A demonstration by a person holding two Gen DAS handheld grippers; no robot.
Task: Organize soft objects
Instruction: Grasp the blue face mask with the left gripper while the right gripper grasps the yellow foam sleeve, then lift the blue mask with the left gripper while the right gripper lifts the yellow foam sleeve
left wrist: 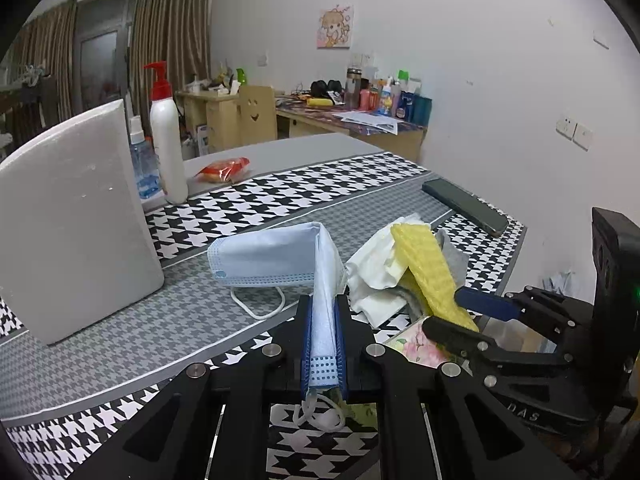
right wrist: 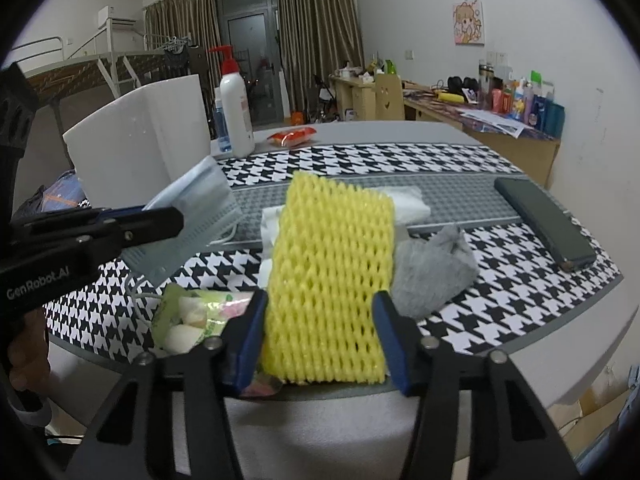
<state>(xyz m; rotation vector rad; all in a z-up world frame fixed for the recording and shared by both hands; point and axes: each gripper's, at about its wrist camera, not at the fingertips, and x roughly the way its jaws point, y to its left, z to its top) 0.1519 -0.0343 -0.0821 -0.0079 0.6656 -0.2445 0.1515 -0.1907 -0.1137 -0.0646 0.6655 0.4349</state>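
**A:** Your left gripper (left wrist: 323, 320) was clamped on the blue surgical mask (left wrist: 280, 256), which draped from the jaws to the houndstooth table mat (left wrist: 280, 184). How did it handle?

**B:** I'd say limp and almost weightless; your pinch on the folded edge suited it, clear of the ear loops.

**A:** And your right gripper (right wrist: 320, 332)?

**B:** Its jaws stood either side of the yellow foam net sleeve (right wrist: 330, 272); whether the pads pressed it, I couldn't tell. It looked springy and crushable, so a gentle hold at mid-width would have done.

**A:** Any writing?

**B:** "GenRobot.AI" on your left gripper.
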